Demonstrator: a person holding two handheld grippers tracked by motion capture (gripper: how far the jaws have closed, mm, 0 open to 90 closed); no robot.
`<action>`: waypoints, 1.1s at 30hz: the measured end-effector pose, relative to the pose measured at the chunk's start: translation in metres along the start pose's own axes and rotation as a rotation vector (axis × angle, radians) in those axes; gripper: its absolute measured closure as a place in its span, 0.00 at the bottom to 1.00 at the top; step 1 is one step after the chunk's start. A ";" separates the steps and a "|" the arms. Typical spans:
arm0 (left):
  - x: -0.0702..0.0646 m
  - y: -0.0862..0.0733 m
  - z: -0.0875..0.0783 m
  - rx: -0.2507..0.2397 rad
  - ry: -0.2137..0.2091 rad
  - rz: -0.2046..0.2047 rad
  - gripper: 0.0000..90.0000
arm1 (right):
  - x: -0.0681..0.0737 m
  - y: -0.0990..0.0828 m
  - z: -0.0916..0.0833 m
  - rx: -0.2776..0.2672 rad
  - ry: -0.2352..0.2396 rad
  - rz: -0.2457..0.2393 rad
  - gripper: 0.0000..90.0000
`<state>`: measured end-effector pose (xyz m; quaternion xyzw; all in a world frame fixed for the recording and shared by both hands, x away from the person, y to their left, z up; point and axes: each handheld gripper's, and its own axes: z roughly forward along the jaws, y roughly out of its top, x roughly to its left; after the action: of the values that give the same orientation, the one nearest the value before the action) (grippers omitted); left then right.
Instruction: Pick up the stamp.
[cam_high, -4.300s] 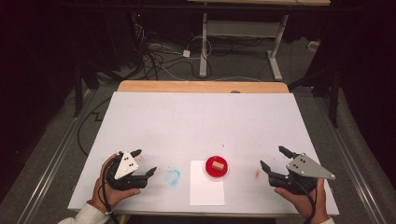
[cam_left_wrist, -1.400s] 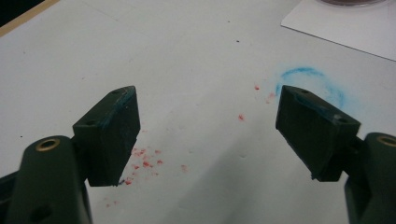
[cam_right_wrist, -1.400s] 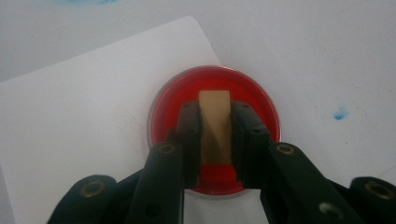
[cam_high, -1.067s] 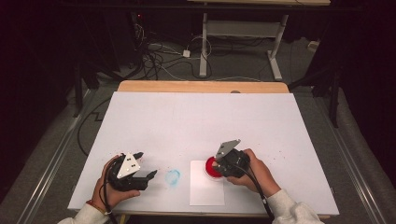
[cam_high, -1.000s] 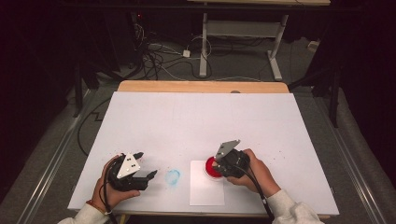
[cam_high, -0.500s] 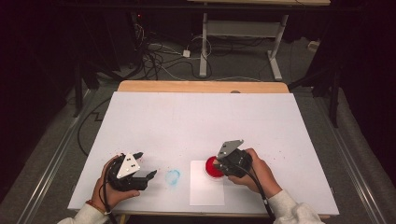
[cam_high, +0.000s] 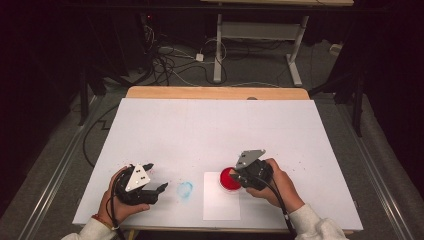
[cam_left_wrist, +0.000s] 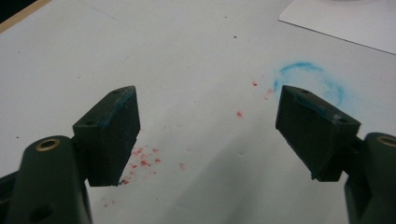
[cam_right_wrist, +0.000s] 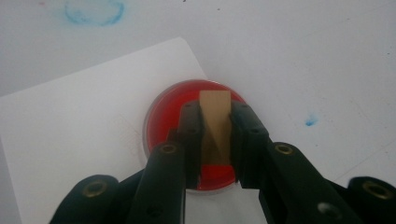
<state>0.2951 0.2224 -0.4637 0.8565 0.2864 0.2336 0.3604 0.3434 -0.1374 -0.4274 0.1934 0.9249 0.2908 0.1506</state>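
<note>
The right tool (cam_high: 239, 175) has come in from the counter's (cam_high: 215, 125) right edge to the red ink dish (cam_right_wrist: 161, 114) on the white sheet (cam_right_wrist: 70, 140). Its jaws are clamped on the tan wooden block (cam_right_wrist: 215, 116) standing in the dish, so a lift looks near. The left tool (cam_left_wrist: 205, 126) rests wide open, empty, near a blue ring stain (cam_left_wrist: 310, 79).

Red dish (cam_right_wrist: 187, 140), tan block (cam_right_wrist: 215, 126), white paper (cam_right_wrist: 79, 154), blue ring stain (cam_right_wrist: 93, 11), black tongs (cam_right_wrist: 215, 140)
</note>
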 end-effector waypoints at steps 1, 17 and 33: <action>0.000 0.000 0.000 -0.001 0.000 0.001 0.24 | 0.000 0.000 -0.001 -0.003 -0.001 -0.002 0.84; 0.003 -0.003 0.002 0.002 -0.011 -0.006 0.23 | -0.006 -0.001 -0.014 -0.038 -0.015 0.007 0.84; 0.001 -0.002 0.007 0.020 -0.013 0.010 0.23 | -0.009 -0.002 -0.028 -0.086 -0.034 0.021 0.84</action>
<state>0.2994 0.2213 -0.4692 0.8628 0.2823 0.2271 0.3526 0.3396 -0.1564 -0.4047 0.2016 0.9067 0.3284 0.1714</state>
